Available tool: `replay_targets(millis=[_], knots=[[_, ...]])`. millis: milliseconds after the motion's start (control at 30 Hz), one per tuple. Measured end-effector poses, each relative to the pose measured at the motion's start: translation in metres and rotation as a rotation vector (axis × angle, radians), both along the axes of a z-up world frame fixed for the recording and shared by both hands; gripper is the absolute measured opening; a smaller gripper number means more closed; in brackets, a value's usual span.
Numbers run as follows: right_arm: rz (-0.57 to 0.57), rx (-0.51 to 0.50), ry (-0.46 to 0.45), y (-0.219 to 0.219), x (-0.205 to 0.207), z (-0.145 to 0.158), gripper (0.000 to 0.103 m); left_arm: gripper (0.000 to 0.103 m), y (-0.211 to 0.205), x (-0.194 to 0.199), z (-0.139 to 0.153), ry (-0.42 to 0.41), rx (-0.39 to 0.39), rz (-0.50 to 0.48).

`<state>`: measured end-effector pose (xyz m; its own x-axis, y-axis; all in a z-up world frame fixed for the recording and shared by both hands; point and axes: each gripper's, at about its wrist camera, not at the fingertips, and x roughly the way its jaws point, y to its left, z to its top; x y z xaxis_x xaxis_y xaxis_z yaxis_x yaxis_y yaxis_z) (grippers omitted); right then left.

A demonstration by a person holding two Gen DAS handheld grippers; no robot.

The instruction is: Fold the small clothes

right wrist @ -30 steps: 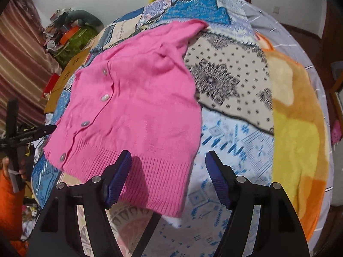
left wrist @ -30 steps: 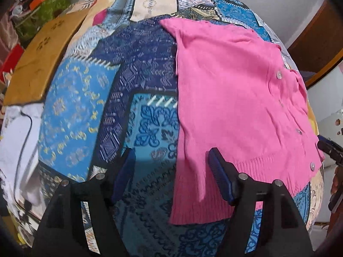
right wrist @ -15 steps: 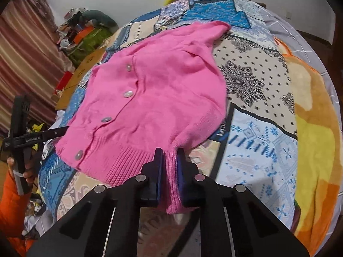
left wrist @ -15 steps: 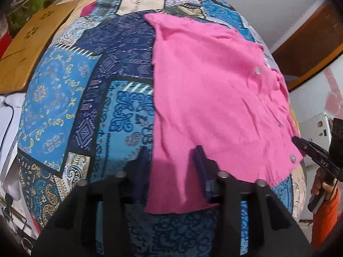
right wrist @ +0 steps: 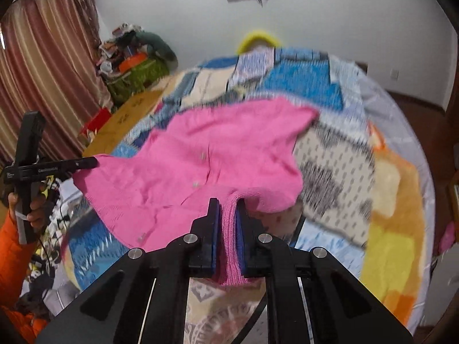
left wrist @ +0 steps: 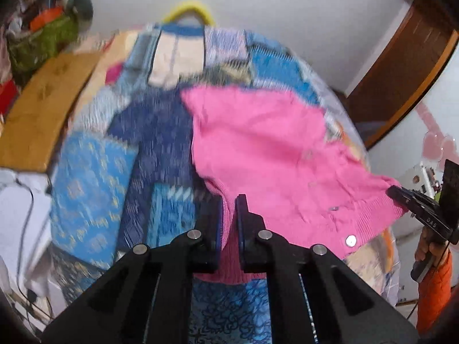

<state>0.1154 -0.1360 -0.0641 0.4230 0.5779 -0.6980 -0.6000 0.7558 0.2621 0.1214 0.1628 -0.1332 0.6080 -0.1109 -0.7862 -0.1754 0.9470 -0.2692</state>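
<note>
While the patchwork bedspread covers the whole bed and fills most of both views, the pink knitted cardigan lies across its middle, with the near ribbed hem raised off the cloth at both lower corners. Its far end rests on the bedspread, and the buttoned front runs down the middle; small pale buttons show along the edge. At the left side of the bed, a brown board lies flat, and behind it a green bag sits among heaped things beside a striped curtain.

The left tongs are clamped on one corner of the ribbed hem, the fabric bunched between the blue pads, the jaws having just closed onto it. The right tongs are likewise clamped on the opposite hem corner, a ridge of pink rib standing between the pads. Each tool appears in the other's camera, gripped by a hand in an orange sleeve.

White lettering runs along each tool's arm: in the left wrist view it reads roughly "DAS"; in the right wrist view it is too blurred to read.
</note>
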Motion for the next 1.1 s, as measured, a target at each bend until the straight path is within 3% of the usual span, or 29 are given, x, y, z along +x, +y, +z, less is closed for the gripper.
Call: replay_targets(millis=[267, 400, 433, 533, 667, 1100], knots=[[-0.022, 0.066, -0.164, 0.001, 0.015, 0.067, 0.009, 0.008, -0.005, 0.009, 0.081, -0.189, 0.075, 0.008], [-0.046, 0.083, -0.233, 0.004, 0.027, 0.088, 0.009, 0.006, -0.008, 0.031, 0.106, -0.213, 0.169, 0.069], [-0.057, 0.079, -0.248, 0.006, 0.031, 0.091, 0.009, 0.001, -0.007, 0.038, 0.110, -0.217, 0.180, 0.078], [-0.079, 0.062, -0.254, 0.013, 0.049, 0.092, 0.009, 0.001, 0.002, 0.061, 0.113, -0.209, 0.175, 0.105], [-0.094, 0.042, -0.213, 0.027, 0.078, 0.077, 0.009, 0.001, 0.012, 0.094, 0.101, -0.170, 0.160, 0.115], [-0.096, -0.018, -0.095, 0.019, 0.103, 0.024, 0.009, 0.007, 0.004, 0.134, -0.016, 0.130, 0.049, 0.019]])
